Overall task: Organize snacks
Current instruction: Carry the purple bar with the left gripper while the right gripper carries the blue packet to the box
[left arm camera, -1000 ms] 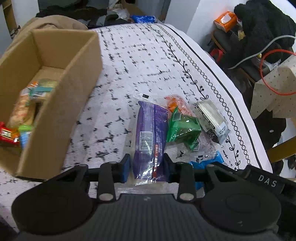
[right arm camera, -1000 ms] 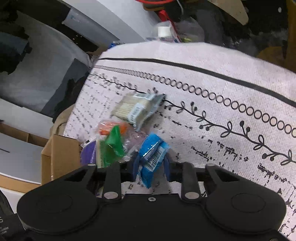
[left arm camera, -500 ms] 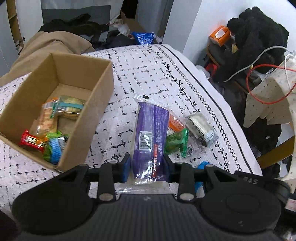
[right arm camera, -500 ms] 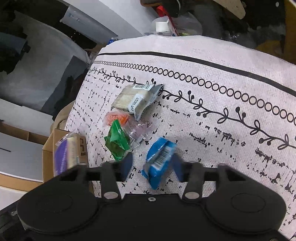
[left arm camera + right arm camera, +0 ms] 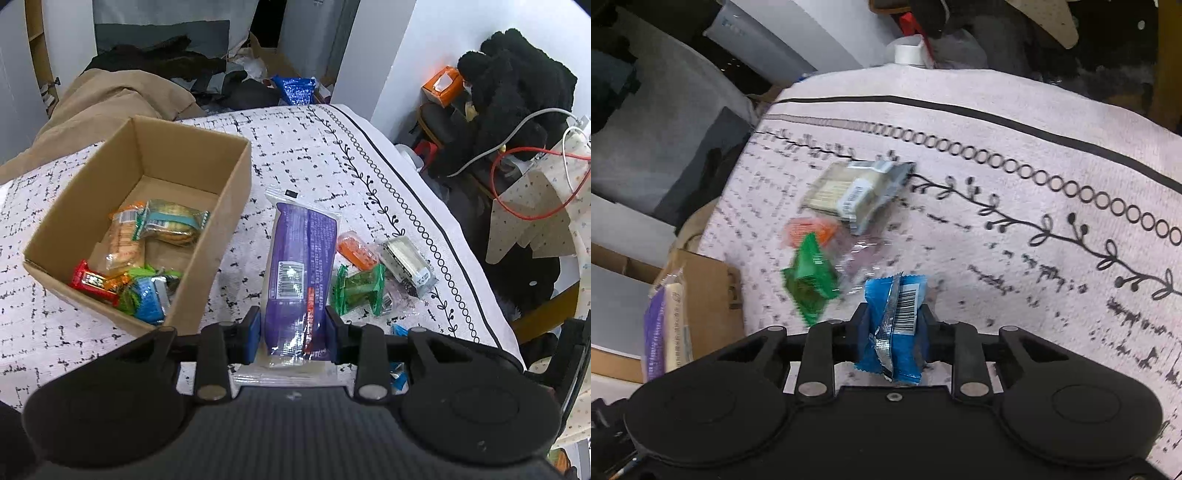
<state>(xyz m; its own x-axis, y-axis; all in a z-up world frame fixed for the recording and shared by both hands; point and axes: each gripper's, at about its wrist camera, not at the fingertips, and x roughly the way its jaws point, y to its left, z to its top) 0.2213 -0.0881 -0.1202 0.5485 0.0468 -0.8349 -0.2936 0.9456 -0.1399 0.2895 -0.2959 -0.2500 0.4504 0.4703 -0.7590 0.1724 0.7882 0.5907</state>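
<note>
I am pinching the long purple packet (image 5: pixel 298 284) near its lower end with my left gripper (image 5: pixel 293 330), both pads pressing its sides, and the packet is pointing toward twelve o'clock above the patterned cloth (image 5: pixel 303 155). The cardboard box (image 5: pixel 225 221) is sitting at about ten o'clock from it (already holding several wrapped snacks). I am squeezing the blue packet (image 5: pixel 895 321) upright with my right gripper (image 5: pixel 894 325), barcode facing me. At eleven o'clock from it the green packet (image 5: pixel 809 280) is lying on the cloth, with the orange packet (image 5: pixel 809 230) just beyond and the grey wafer pack (image 5: pixel 857 192) at twelve o'clock.
</note>
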